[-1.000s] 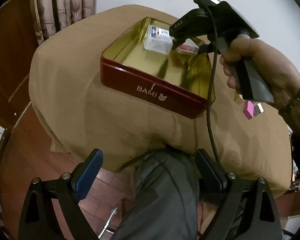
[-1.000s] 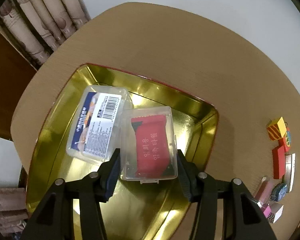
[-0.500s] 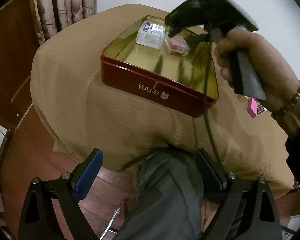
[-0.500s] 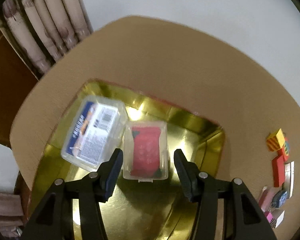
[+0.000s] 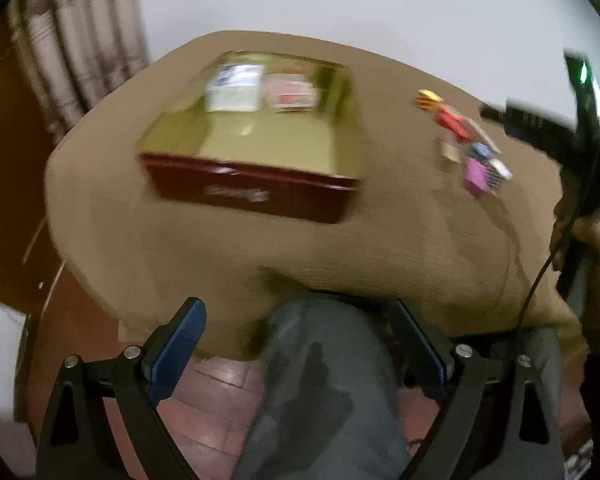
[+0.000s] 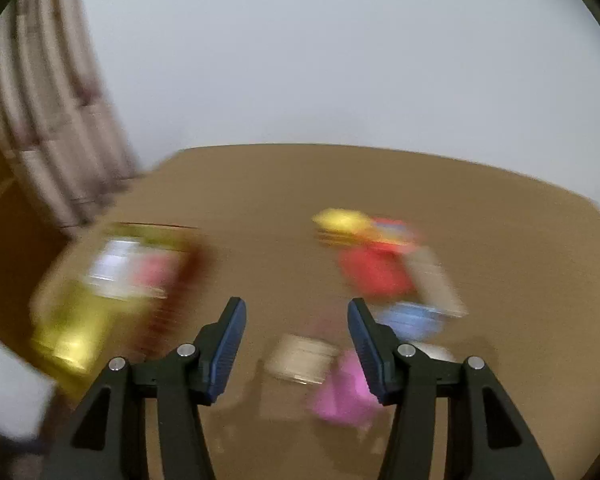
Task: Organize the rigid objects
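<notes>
A red tin with a gold inside (image 5: 256, 192) sits on the tan-covered table (image 5: 400, 232). In it lie a clear box with a white label (image 5: 234, 88) and a clear box with a red packet (image 5: 290, 92), side by side. A cluster of small coloured blocks (image 5: 466, 140) lies to the tin's right. My left gripper (image 5: 296, 328) is open and empty, low in front of the table over a grey trouser leg. My right gripper (image 6: 296, 320) is open and empty, above the table near a beige block (image 6: 300, 358) and a pink block (image 6: 344, 396). The right wrist view is blurred.
A curtain (image 5: 80, 40) hangs at the back left beside a white wall. Brown tiled floor (image 5: 220, 392) lies below the table's front edge. The person's grey trouser leg (image 5: 324, 392) is between my left fingers. The right hand-held gripper body (image 5: 560, 136) shows at the far right.
My right gripper has let go of the red-packet box, left it in the tin, and swung right toward the coloured blocks. The left gripper's view has shifted slightly.
</notes>
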Demonstrator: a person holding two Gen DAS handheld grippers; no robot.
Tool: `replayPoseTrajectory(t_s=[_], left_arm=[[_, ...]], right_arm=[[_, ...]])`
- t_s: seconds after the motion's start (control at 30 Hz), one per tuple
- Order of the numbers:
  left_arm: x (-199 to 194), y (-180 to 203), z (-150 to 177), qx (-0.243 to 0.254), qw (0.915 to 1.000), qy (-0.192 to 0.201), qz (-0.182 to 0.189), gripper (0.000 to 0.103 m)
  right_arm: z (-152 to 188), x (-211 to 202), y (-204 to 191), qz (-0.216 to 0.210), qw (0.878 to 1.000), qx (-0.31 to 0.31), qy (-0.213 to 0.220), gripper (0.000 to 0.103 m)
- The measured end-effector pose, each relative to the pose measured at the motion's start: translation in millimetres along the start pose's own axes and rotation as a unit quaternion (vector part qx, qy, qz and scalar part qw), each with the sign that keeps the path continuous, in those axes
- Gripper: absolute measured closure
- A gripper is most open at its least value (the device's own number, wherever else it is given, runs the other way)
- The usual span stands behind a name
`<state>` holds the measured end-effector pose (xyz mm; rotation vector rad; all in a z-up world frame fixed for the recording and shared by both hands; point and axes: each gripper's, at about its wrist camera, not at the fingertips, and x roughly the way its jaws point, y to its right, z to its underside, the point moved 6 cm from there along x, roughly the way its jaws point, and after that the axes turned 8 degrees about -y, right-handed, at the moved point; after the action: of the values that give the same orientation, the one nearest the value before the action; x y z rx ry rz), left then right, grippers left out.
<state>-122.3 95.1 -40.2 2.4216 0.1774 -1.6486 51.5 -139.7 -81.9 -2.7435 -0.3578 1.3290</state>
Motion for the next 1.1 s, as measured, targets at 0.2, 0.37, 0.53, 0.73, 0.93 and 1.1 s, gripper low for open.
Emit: replayPoseTrajectory(t_s=[0.2, 0.37, 0.53, 0.73, 0.93, 1.1], left_arm=[[-6.6, 68.1, -37.7, 0.071, 0.9961, 0.006, 0.052, 0.012], [7.8, 115.8, -85.4, 0.105, 0.9921, 0.013, 0.067, 0.012], [53.7, 148.3, -131.9, 0.125, 0.9902, -0.017, 0.060, 0.012], [95.9, 161.9, -169.6, 0.128, 0.9908, -0.028, 0.035, 0.014], [119.1, 171.4, -183.6, 0.145, 0.9880, -0.051, 0.014, 0.023], [136.4, 165.8, -195.1, 0.120, 0.9903, -0.068, 0.014, 0.024]], right_arm=[[32.2, 12.5, 136.3, 0.123, 0.991, 0.053, -0.016, 0.049], [49.9, 23.5, 183.0, 0.132, 0.986, 0.097, -0.030, 0.049], [49.9, 31.0, 203.9, 0.094, 0.986, 0.135, -0.036, 0.049], [46.2, 32.7, 191.9, 0.072, 0.989, 0.127, -0.030, 0.045], [54.0, 16.3, 199.6, 0.051, 0.989, 0.134, -0.023, 0.044], [61.4, 7.5, 188.3, 0.043, 0.989, 0.138, -0.020, 0.044]])
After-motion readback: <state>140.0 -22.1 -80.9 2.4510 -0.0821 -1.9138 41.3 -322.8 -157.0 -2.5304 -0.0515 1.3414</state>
